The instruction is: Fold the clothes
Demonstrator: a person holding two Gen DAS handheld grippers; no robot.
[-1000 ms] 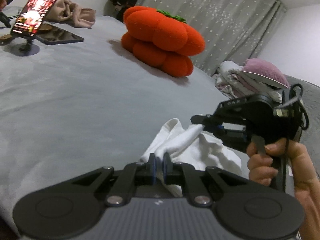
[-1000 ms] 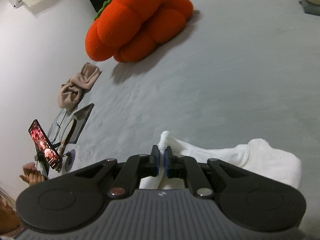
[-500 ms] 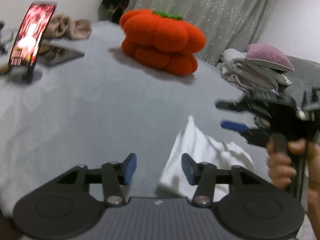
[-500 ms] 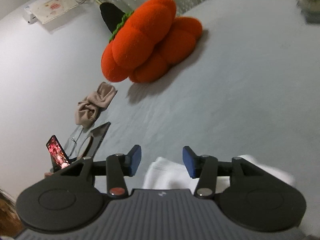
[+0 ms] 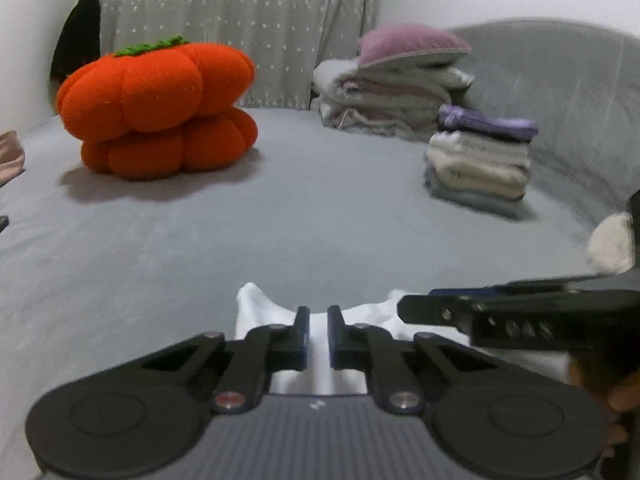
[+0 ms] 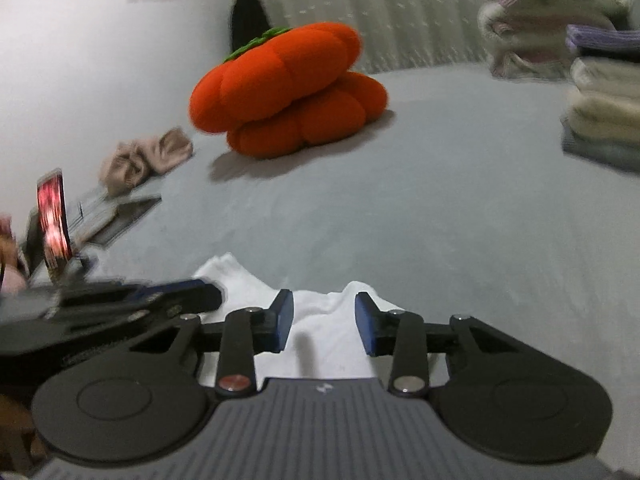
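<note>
Nearest me, one white garment point(image 6: 320, 328) lies bunched on the grey bed point(image 5: 320, 216) under two grippers, the left gripper point(image 5: 318, 334) nearly closed around a pinch of cloth, the right gripper point(image 6: 324, 322) spread and empty, so a one-sided pull could drag its folds apart; beyond sit one orange pumpkin cushion point(image 5: 160, 108) and two folded stacks point(image 5: 478, 160).

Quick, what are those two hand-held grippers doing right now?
Left hand-held gripper: nearly closed, over the white garment; grip unclear.
Right hand-held gripper: open, holding nothing.
</note>
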